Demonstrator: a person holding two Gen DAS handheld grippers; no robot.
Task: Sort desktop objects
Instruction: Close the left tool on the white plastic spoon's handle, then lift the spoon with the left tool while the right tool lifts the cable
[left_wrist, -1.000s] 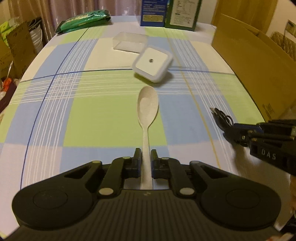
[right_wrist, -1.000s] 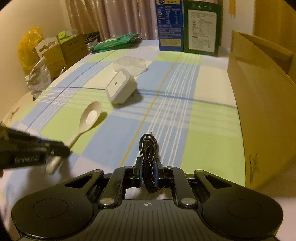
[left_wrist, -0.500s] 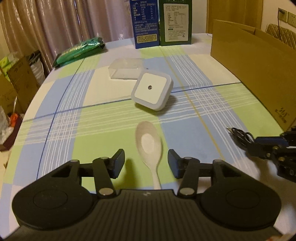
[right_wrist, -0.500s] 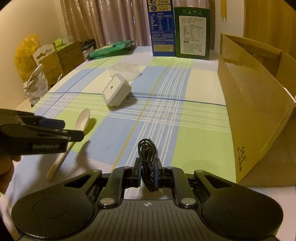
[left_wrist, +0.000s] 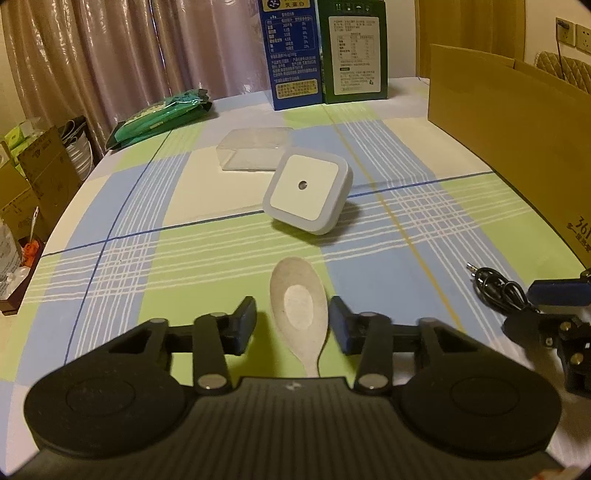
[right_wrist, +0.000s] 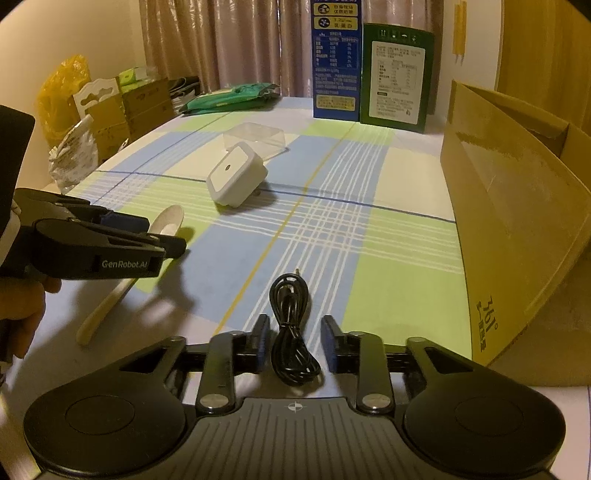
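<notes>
Nearest in the left wrist view, the left gripper (left_wrist: 291, 325) points down at the checked tablecloth (left_wrist: 155, 295) with its jaws apart, having just narrowed a little; the pale spoon (left_wrist: 300, 314) lies between them, its bowl pointing away, and neither pad presses on it. In the right wrist view the right gripper (right_wrist: 291, 343) tilts down likewise, its jaws having just parted, and the coiled black cable (right_wrist: 291, 332) lies loose on the cloth between them, touched by neither pad. Only this view shows the left tool from the side, with "GenRobot.AI" printed in white on its arm and a hand (right_wrist: 18, 314) and dark sleeve behind it, and the spoon's handle running back towards the near left. Farther out, near the middle of the table, a white square night light (left_wrist: 306, 192) rests tilted, with a clear plastic box (left_wrist: 255, 147) just behind it. To the right stands an open cardboard box (right_wrist: 517, 229) with "361°" printed near its near corner. At the far edge a blue carton (right_wrist: 334, 62) and a green carton (right_wrist: 397, 74) stand side by side, their panels bearing small Chinese print too fine to read, and a green packet (left_wrist: 159, 118) lies at the far left.
</notes>
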